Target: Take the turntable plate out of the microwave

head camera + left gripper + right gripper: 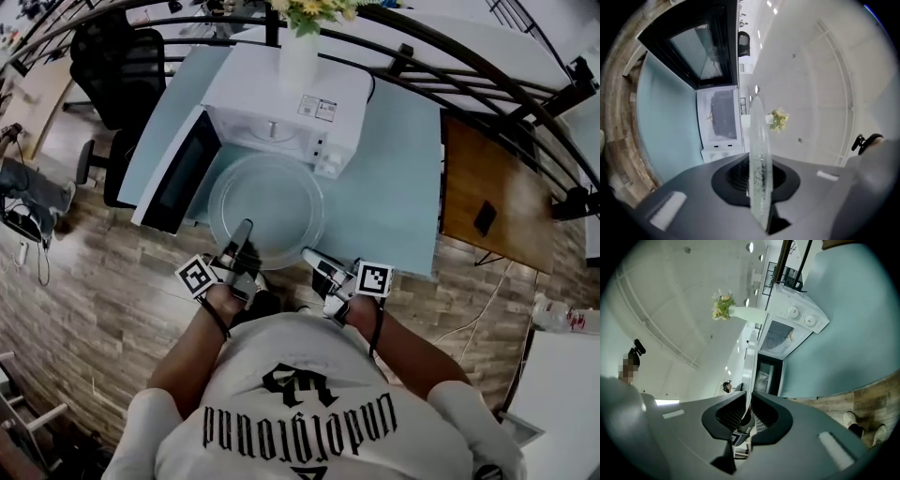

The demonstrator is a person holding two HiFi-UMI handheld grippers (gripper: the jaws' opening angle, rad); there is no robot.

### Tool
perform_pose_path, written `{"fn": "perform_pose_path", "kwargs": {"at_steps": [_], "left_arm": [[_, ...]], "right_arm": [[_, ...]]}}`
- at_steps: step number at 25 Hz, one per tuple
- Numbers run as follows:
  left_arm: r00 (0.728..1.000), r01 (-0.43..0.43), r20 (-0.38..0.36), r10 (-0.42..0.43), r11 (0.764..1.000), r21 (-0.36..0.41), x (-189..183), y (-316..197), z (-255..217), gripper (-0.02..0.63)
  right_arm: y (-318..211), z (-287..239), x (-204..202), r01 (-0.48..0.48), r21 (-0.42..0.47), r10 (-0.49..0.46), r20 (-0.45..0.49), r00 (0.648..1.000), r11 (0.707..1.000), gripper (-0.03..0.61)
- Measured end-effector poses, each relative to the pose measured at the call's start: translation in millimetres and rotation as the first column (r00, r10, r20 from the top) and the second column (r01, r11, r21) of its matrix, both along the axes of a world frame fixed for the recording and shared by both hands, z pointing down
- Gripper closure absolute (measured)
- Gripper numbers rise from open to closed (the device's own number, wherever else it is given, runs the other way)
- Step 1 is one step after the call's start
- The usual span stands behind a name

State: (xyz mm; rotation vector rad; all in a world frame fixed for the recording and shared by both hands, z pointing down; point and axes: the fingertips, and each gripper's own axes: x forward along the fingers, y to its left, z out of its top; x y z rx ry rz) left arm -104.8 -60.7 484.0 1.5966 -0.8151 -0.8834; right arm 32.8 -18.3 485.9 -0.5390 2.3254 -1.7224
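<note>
A round clear glass turntable plate (267, 202) hangs outside the white microwave (281, 108), over the light blue table (394, 206). Both grippers hold it by its near rim. My left gripper (243, 232) is shut on the rim's left part, and my right gripper (310, 256) is shut on its right part. In the left gripper view the plate (757, 140) runs edge-on between the jaws of the left gripper (758, 177). In the right gripper view the plate's thin edge (751, 362) sits clamped in the right gripper (746, 411). The microwave's cavity (719, 115) stands empty.
The microwave door (176, 173) hangs open to the left. A white vase with flowers (300, 47) stands on the microwave. A black office chair (117, 66) is at the back left. A brown table (497, 169) with a dark phone (485, 217) adjoins on the right.
</note>
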Motion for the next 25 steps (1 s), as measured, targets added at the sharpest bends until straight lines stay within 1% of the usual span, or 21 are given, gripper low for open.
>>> {"fn": "perform_pose_path", "kwargs": {"at_steps": [6,13,17,25], "left_arm": [[0.999,0.053,0.009,-0.053,0.998,0.015,32.8,54.0,-11.2,0.538],[0.995,0.096,0.032,-0.097,0.995,0.018,54.7,109.3,-28.7,0.538],[0.993,0.110,0.038,-0.110,0.994,0.019,57.6,130.9,-43.9,0.538],[0.995,0.090,0.034,-0.092,0.994,0.054,45.9,172.0,-62.0,0.538]], "right_arm": [[47.0,-4.7,34.9,0.053,0.009,-0.053,0.023,0.998,0.999,0.541],[95.8,-18.6,59.6,0.116,0.019,-0.117,0.037,0.992,0.993,0.541],[115.2,-35.2,60.8,0.144,0.045,-0.146,0.063,0.987,0.989,0.540],[159.4,-51.1,47.8,0.138,0.067,-0.143,0.073,0.987,0.988,0.538]]}}
